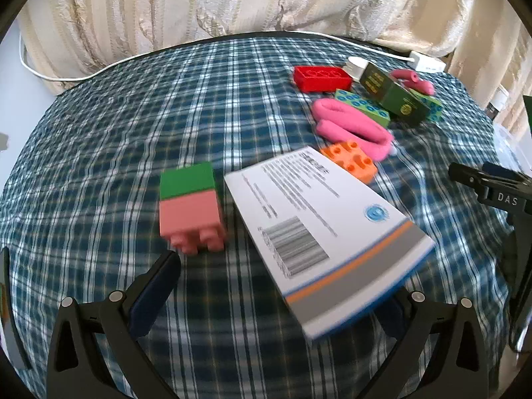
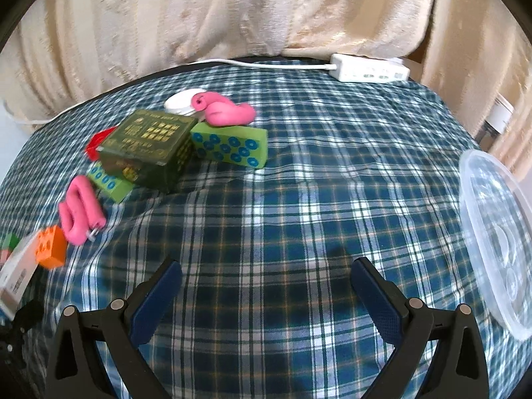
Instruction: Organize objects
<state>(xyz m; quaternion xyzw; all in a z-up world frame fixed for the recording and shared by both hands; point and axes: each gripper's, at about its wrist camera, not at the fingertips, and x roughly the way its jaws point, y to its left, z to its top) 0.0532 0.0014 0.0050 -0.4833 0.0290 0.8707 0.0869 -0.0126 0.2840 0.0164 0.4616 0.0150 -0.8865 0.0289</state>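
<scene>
My left gripper (image 1: pixel 279 282) is open low over the checked cloth. A white printed box (image 1: pixel 319 229) lies between its fingers and hides the right fingertip. A pink and green block (image 1: pixel 191 204) lies just beyond the left finger (image 1: pixel 159 286). Further off lie an orange block (image 1: pixel 350 159), a pink foam roller (image 1: pixel 352 126), green dotted blocks (image 1: pixel 362 106), a dark green box (image 1: pixel 392 94) and a red block (image 1: pixel 321 78). My right gripper (image 2: pixel 266 286) is open and empty over bare cloth. The dark green box (image 2: pixel 149 146), a dotted block (image 2: pixel 229 144) and pink rollers (image 2: pixel 79 212) lie to its far left.
A clear plastic tub (image 2: pixel 498 232) stands at the table's right edge. A white power strip (image 2: pixel 369 69) and its cable lie along the back edge by the cream curtain (image 2: pixel 232 10). A white round disc (image 2: pixel 181 101) sits behind the dark box. The right gripper shows at right in the left wrist view (image 1: pixel 492 189).
</scene>
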